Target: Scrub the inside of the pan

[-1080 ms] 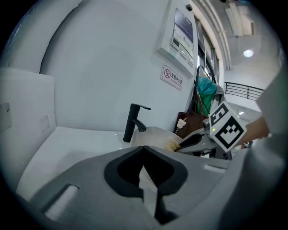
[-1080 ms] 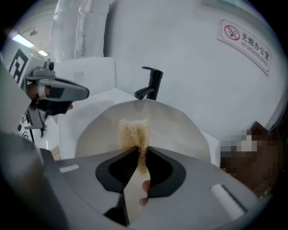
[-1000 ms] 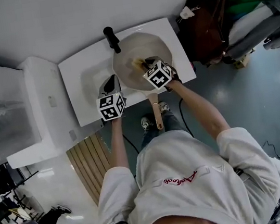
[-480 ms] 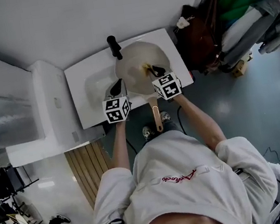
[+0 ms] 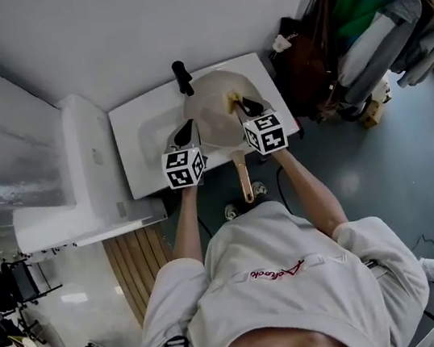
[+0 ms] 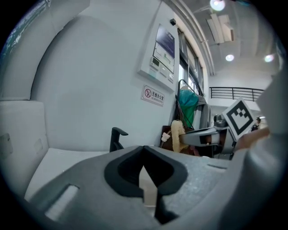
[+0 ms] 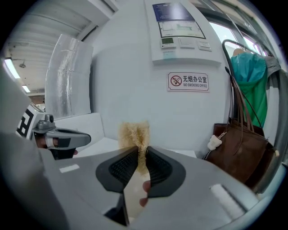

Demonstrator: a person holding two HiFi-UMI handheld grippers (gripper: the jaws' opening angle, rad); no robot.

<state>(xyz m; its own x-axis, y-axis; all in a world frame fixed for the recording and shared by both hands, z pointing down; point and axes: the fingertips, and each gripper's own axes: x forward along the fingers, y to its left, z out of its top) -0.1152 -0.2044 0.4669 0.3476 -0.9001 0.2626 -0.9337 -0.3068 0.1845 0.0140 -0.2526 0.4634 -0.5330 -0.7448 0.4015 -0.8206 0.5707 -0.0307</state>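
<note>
The white rectangular sink (image 5: 134, 141) holds the pale round metal pan (image 5: 210, 120), wooden handle (image 5: 243, 179) running back to 6 o'clock. My right gripper (image 7: 140, 155), pinching the tan fibrous scrubber (image 7: 133, 134), sits at the bowl's 3 o'clock rim, so the inside lies toward 9. My left gripper (image 6: 145, 167), fingers pressed together and seemingly empty, sits by the 8 o'clock rim

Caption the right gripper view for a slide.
Right gripper clamps a tan scrubber; no-smoking sign and brown bag behind.
</note>
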